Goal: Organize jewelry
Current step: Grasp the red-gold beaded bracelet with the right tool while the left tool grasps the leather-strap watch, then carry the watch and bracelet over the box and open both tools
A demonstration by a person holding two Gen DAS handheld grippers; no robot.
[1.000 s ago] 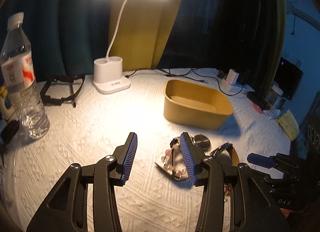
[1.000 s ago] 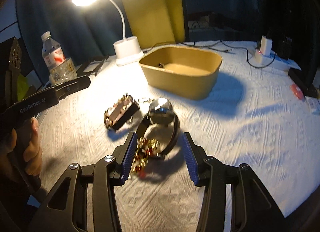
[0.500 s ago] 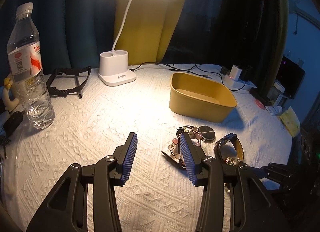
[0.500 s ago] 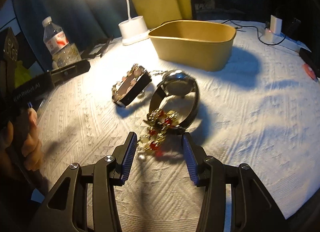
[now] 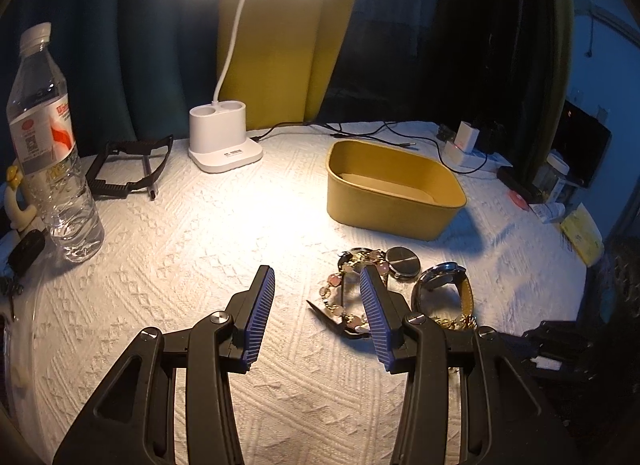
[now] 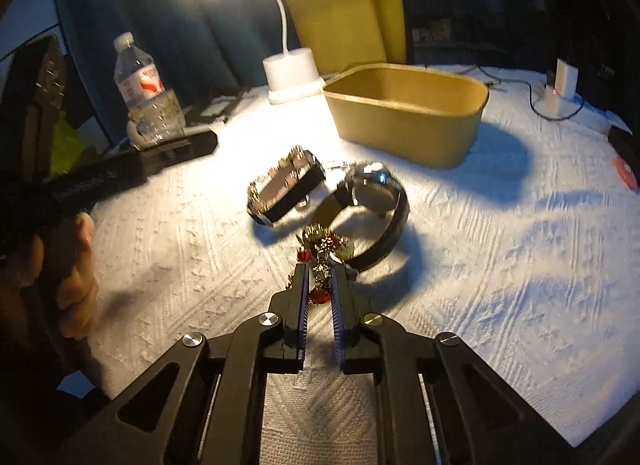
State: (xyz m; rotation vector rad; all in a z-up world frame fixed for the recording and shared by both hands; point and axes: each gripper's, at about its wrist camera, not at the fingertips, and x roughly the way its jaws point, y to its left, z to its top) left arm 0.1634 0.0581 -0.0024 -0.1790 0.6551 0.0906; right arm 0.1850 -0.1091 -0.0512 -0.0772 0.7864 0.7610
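the right gripper had its fingers pinched on the red-and-gold beaded piece, which lay just in front of the tan box, apparently touching the leather-strap watch. the left gripper stood wide apart, holding nothing, over the white cloth beside the pink-stone bracelet, also before the box.

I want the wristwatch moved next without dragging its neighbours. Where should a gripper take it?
Grip the wristwatch across its strap loop on the far right side, coming from above. It rests tipped with the loop standing open, and that side is free, while the red-bead piece held by the right gripper crowds the near end.
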